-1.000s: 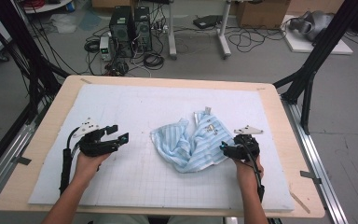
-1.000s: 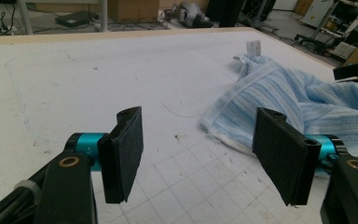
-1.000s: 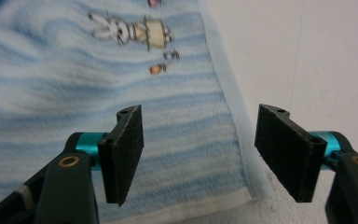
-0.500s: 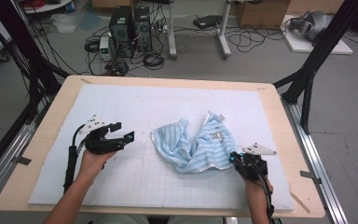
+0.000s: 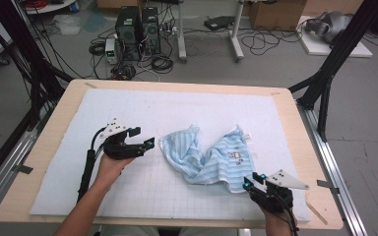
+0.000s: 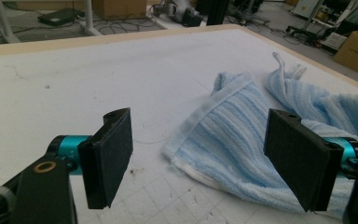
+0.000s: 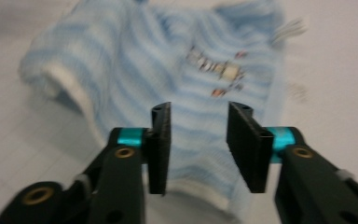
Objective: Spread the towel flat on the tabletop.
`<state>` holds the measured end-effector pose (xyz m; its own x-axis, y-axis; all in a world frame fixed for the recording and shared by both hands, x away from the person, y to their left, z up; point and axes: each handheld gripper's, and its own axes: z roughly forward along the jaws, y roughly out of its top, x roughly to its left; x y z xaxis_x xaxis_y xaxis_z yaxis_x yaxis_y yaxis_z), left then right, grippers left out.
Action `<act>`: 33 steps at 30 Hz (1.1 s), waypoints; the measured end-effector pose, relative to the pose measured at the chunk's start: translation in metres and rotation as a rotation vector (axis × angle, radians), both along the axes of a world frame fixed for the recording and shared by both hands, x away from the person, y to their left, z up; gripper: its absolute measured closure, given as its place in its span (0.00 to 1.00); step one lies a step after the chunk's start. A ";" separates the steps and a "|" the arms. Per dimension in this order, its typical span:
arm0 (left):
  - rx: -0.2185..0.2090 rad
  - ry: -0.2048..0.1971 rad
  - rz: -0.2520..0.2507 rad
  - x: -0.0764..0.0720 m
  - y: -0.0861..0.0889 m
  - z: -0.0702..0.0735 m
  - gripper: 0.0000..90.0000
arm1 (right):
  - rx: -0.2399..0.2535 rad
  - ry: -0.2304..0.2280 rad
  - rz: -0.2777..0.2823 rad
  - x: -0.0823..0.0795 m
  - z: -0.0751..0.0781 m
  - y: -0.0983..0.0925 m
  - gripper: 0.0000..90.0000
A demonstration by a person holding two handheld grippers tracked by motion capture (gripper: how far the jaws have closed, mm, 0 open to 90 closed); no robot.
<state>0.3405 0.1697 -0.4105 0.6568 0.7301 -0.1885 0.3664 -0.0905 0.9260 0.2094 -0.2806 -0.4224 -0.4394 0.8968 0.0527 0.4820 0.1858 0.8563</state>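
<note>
A light-blue striped towel (image 5: 211, 155) with a small embroidered motif lies crumpled in the middle of the white mat. My left gripper (image 5: 146, 144) is open just left of the towel's left edge; in the left gripper view the towel's hemmed corner (image 6: 214, 135) lies between and beyond its wide-apart jaws. My right gripper (image 5: 252, 183) is open at the towel's near right edge, close to the table's front. In the right gripper view the towel (image 7: 168, 60) lies ahead of the parted jaws, blurred by motion.
The white gridded mat (image 5: 142, 103) covers a wooden table (image 5: 295, 128). Black frame posts (image 5: 334, 59) stand at the table's right and left. Computers and cables (image 5: 138, 29) sit on the floor beyond the far edge.
My right gripper has let go of the towel's right part and drawn back toward the front edge. The towel now lies lower and flatter. My left gripper edged closer to the towel.
</note>
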 end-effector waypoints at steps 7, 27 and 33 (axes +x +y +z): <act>-0.017 0.010 -0.039 0.006 -0.013 0.003 0.27 | 0.085 -0.067 -0.114 0.013 0.007 -0.022 0.44; 0.195 0.109 -0.088 0.050 -0.094 -0.028 0.28 | 0.017 0.007 -0.057 0.058 -0.009 0.003 0.46; 0.281 0.147 -0.102 0.052 -0.099 -0.038 0.51 | 0.016 0.020 -0.056 0.067 -0.011 0.006 0.44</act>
<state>0.3921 0.0709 -0.4483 0.7102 0.6986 -0.0872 0.4700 -0.3783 0.7975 0.2766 -0.2749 -0.4336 -0.3876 0.9187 0.0759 0.5085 0.1443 0.8489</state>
